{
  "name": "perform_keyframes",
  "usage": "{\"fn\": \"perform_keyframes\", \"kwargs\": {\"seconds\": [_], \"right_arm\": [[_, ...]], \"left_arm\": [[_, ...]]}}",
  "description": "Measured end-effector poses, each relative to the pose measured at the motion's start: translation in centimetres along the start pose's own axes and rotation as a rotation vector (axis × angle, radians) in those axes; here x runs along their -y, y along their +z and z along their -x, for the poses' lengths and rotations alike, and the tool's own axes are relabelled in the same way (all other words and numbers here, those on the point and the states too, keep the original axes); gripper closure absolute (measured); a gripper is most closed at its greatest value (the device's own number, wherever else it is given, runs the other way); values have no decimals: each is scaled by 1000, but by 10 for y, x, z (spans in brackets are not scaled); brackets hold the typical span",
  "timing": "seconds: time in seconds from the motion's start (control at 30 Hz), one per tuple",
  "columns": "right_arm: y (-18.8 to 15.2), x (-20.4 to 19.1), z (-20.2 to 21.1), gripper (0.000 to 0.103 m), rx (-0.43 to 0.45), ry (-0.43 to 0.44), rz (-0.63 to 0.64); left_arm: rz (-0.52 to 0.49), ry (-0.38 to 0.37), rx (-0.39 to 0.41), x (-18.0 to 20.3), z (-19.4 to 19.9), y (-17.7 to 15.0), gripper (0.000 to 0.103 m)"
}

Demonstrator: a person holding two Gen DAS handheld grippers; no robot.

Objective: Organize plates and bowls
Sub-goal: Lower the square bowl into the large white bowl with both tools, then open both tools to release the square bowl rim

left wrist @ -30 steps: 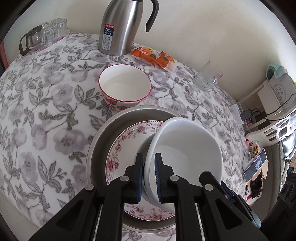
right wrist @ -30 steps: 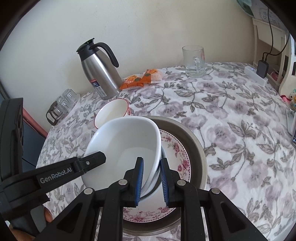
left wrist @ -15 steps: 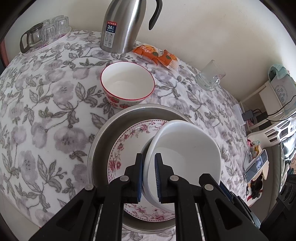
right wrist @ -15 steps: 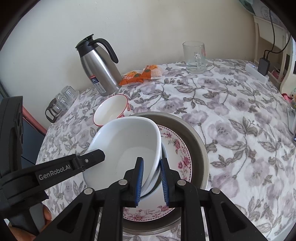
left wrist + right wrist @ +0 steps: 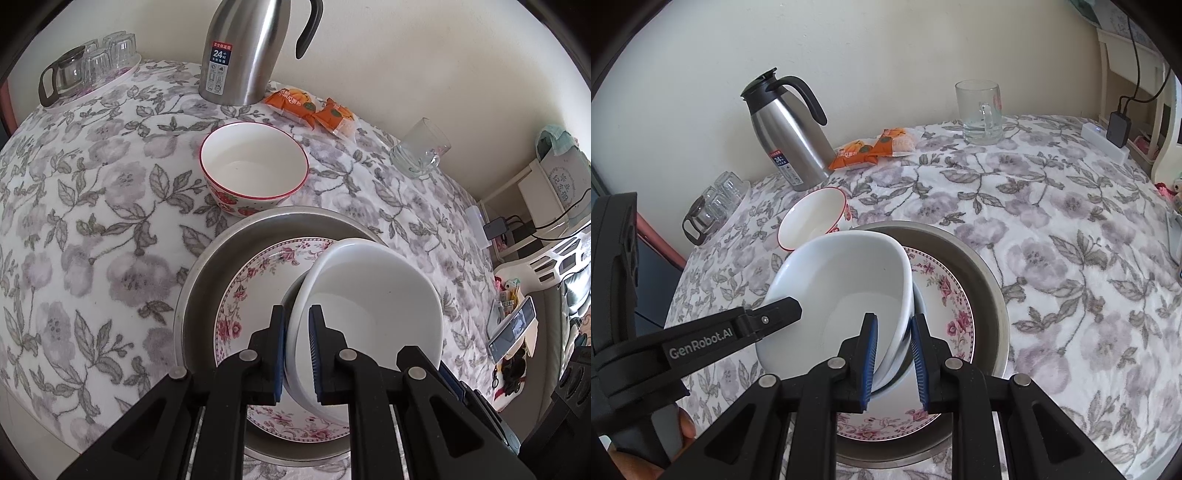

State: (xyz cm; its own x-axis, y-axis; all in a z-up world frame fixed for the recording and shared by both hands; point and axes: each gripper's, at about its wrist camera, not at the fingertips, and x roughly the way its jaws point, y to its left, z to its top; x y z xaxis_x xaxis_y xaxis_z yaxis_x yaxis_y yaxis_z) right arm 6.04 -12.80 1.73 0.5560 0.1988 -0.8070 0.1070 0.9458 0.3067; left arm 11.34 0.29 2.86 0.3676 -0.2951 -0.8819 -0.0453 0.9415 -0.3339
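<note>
Floral-clothed table (image 5: 92,229): left claw (image 5: 296,347) and right claw (image 5: 893,354) each clamp opposite rims of white bowl (image 5: 373,306), tilted over floral plate (image 5: 255,280).

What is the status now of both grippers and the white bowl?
Left gripper and right gripper both shut on white bowl, opposite rims. Bowl tilted over floral plate in steel basin. Strawberry bowl beside basin.

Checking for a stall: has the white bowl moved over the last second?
No. The white bowl sits tilted in the same spot over the plate; its rim crosses the plate's floral edge at the same place as before.
</note>
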Motion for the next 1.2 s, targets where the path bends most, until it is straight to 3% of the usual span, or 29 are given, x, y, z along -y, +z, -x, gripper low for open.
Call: {"fn": "perform_keyframes", "kwargs": {"seconds": [0.8, 0.93, 1.07, 1.1, 1.13, 1.2], "right_arm": [[9, -1, 28, 81, 99, -8, 5], [9, 4, 23, 73, 82, -32, -12], [9, 10, 21, 64, 77, -53, -27], [9, 11, 22, 53, 80, -58, -31], [9, 12, 22, 46, 84, -64, -34], [9, 13, 22, 45, 86, -70, -35]], "left_arm": [[-43, 33, 125, 4, 39, 9, 89], [-37, 41, 114, 2, 36, 9, 60], [-27, 66, 107, 0, 33, 8, 58], [-23, 72, 107, -1, 33, 9, 57], [-19, 78, 108, -2, 33, 9, 53], [-10, 89, 112, -4, 33, 9, 41]]}}
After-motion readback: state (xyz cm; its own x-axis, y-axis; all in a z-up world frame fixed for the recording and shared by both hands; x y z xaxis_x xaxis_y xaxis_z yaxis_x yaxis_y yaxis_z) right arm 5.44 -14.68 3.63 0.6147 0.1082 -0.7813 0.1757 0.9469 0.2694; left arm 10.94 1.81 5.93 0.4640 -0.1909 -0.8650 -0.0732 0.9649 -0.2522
